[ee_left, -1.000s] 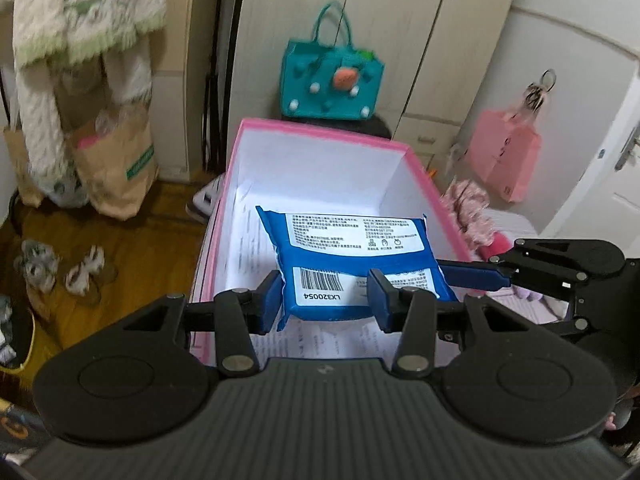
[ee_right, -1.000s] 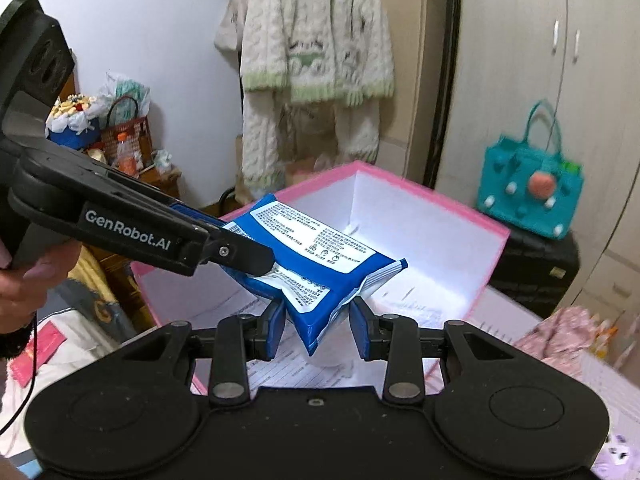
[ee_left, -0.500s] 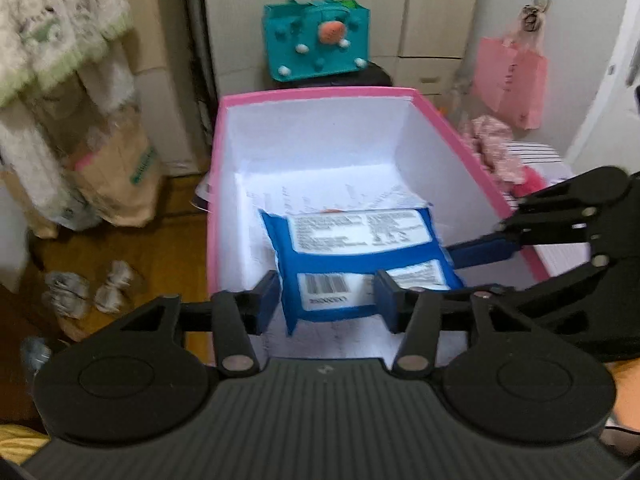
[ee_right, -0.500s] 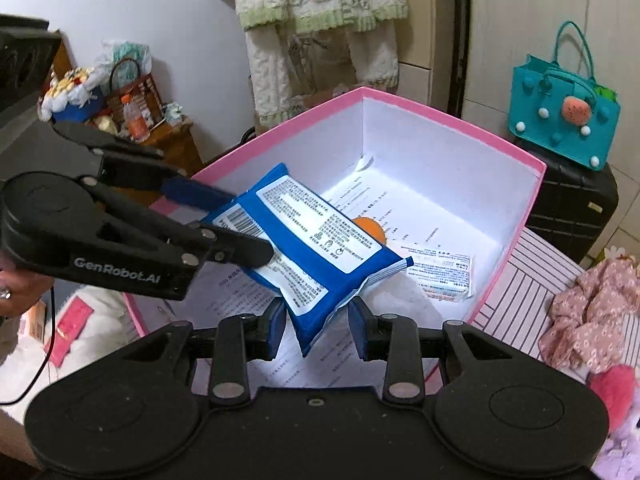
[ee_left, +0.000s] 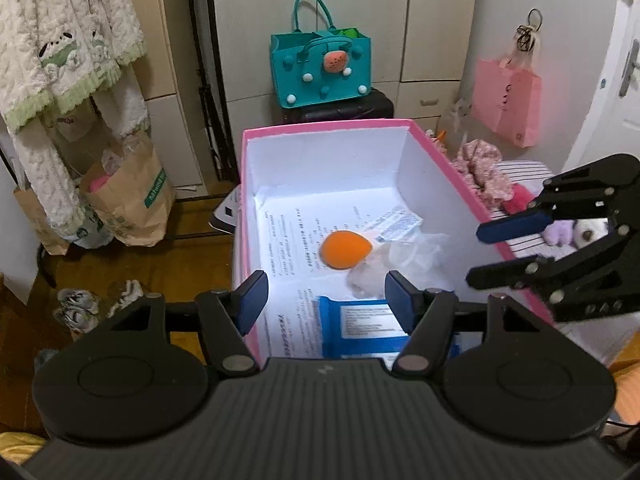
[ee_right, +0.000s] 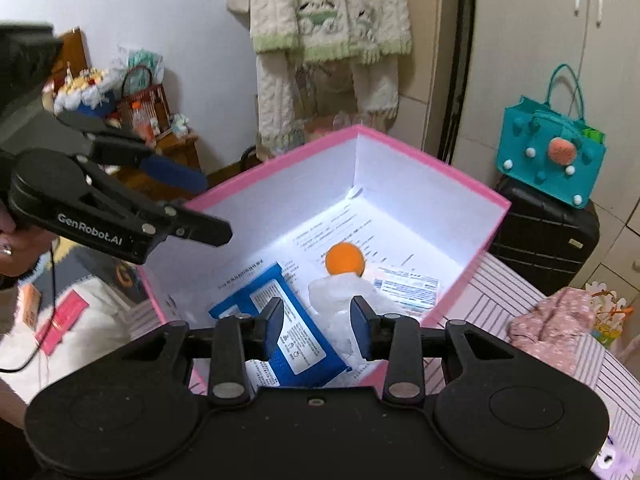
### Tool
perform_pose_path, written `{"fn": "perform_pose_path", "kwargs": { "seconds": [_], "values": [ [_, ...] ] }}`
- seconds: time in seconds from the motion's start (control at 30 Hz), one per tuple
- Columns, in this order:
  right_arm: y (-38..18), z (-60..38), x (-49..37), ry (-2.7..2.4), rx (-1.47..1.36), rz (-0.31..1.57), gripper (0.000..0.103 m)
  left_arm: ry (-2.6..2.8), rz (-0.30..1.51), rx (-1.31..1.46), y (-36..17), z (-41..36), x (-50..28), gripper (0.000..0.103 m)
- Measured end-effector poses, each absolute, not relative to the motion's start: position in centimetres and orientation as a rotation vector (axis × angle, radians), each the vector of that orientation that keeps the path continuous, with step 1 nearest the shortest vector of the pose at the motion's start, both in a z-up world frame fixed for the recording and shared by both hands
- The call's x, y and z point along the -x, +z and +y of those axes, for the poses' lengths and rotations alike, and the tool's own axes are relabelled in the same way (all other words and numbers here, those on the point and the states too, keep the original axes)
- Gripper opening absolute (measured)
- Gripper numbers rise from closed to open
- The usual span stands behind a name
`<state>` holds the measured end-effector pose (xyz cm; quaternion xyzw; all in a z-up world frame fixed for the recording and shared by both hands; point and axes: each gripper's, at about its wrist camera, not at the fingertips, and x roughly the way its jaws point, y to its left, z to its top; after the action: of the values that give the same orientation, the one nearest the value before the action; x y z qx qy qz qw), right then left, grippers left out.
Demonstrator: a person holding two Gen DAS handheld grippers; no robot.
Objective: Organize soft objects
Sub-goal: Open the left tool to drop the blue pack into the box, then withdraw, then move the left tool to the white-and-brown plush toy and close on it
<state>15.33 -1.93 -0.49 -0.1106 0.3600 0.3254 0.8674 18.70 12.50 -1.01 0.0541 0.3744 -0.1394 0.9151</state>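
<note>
- Left wrist view: the left gripper [ee_left: 326, 300] had its fingers spread wide with nothing pinched, its jaws had just been opening, and only air sat between them
- Under it the blue pack [ee_left: 362, 330] lay flat on the floor of the pink box [ee_left: 326, 125], at the near end, partly hidden by the gripper body
- Further in the box there was an orange ball [ee_left: 345, 249] on printed paper, with some crumpled clear plastic [ee_left: 404, 258] just beside it and a small white packet [ee_left: 400, 222] past that
- The right gripper [ee_left: 490, 254] showed up on the right, over the box's right rim, fingers apart and empty
- Behind the box a teal bag [ee_left: 322, 68] sat on a black suitcase, and a pink bag [ee_left: 506, 102] hung on the wall
- Right wrist view: the right gripper [ee_right: 318, 326] had its fingers parted and gripping nothing, its jaws had just opened a bit more, and the blue pack [ee_right: 280, 326] was lying loose in the box below, not touched by the pads
- The pink box [ee_right: 430, 158] was open on a striped surface, with the orange ball [ee_right: 345, 260] mid-floor and the clear plastic [ee_right: 340, 294] next to the pack
- The left gripper [ee_right: 208, 208] hung over the box's left edge, fingers wide, empty, with a hand [ee_right: 12, 240] behind it
</note>
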Motion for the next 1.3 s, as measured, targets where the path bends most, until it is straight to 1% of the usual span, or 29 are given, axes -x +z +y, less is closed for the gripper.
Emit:
{"fn": "perform_pose_path", "kwargs": {
  "seconds": [0.23, 0.43, 0.53, 0.67, 0.87, 1.07, 1.2, 1.3],
  "values": [
    [2.3, -5.0, -12.6, 0.674, 0.163, 0.725, 0.044, -0.35, 0.779, -0.083, 0.6, 12.1, -17.0, 0.064],
    [4.0, -7.9, -8.9, 0.63, 0.143, 0.701, 0.046, -0.39, 0.763, -0.125, 2.3, 10.3, -14.6, 0.065],
    [4.1, -9.4, -7.2, 0.608, 0.134, 0.707, 0.049, -0.415, 0.756, -0.141, 3.0, 9.1, -13.1, 0.065],
    [3.6, -11.2, -5.1, 0.545, 0.138, 0.7, 0.055, -0.456, 0.761, -0.152, 3.7, 7.3, -10.9, 0.066],
    [2.9, -14.2, -2.3, 0.481, 0.13, 0.696, 0.058, -0.51, 0.746, -0.196, 3.8, 3.9, -8.2, 0.068],
    [2.5, -16.3, -0.1, 0.454, 0.135, 0.687, 0.062, -0.575, 0.76, -0.223, 3.3, 0.3, -7.3, 0.069],
    [2.0, -17.8, 0.2, 0.43, 0.129, 0.681, 0.065, -0.622, 0.769, -0.251, 3.1, -2.0, -7.2, 0.069],
    [1.4, -18.5, 0.3, 0.394, 0.136, 0.669, 0.066, -0.658, 0.788, -0.249, 3.1, -3.4, -7.8, 0.069]
  ]
}}
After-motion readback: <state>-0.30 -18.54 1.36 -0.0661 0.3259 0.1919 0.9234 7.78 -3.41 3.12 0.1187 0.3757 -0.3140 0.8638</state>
